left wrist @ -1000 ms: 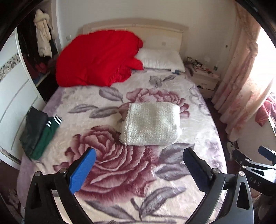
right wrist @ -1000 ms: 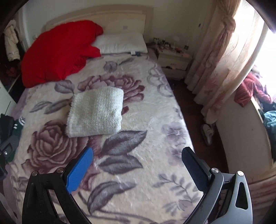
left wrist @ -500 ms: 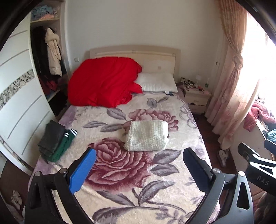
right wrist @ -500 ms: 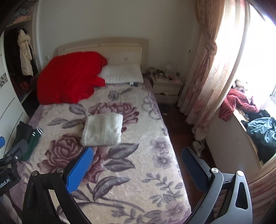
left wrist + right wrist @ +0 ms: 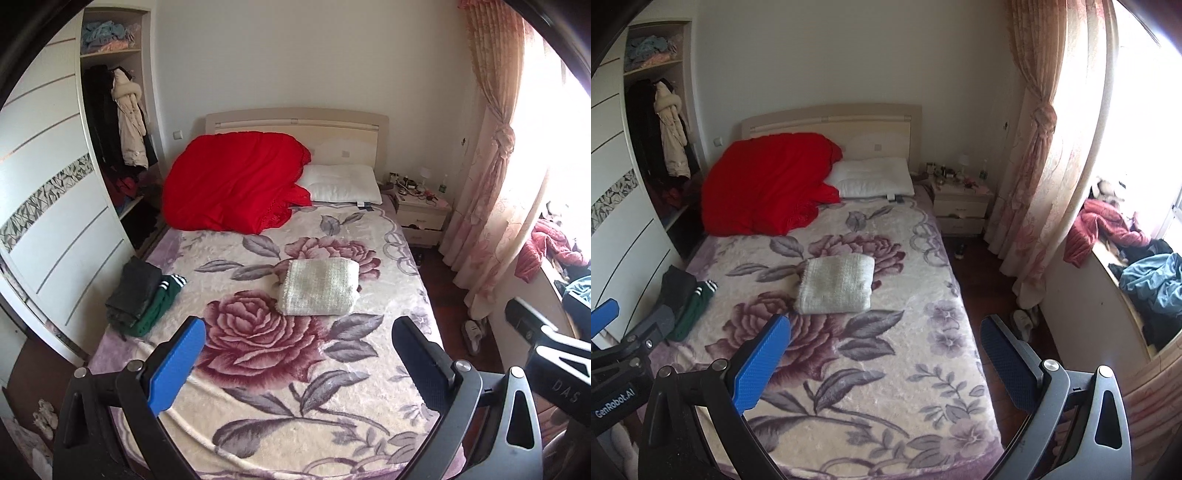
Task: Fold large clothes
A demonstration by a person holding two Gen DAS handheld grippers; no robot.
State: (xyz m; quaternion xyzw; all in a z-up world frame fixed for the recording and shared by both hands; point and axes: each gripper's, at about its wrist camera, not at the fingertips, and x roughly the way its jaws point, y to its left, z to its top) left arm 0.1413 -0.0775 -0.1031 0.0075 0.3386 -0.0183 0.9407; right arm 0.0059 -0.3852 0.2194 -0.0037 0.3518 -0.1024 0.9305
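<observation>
Left wrist view: both grippers' jaws hung released, empty, well back from folded cream knit sweater [image 5: 319, 286] on floral blanket bed [image 5: 295, 387]. Risk: any nudge unfolds it.

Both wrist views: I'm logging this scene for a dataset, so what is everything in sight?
folded knit garment: one, cream, middle of the bed
dark and green clothes: one pile, bed's edge near the wardrobe
floral blanket: one, cream with red roses, covers the bed
red quilt: one, heaped at the headboard
pillow: one, white, beside the quilt
nightstand: one, cream, cluttered top
curtain: one, pink, tied back
clothes on the sill: red and blue, by the window
wardrobe: white, coats hanging inside
left tool: open, above the bed's foot
right tool: open, likewise
</observation>
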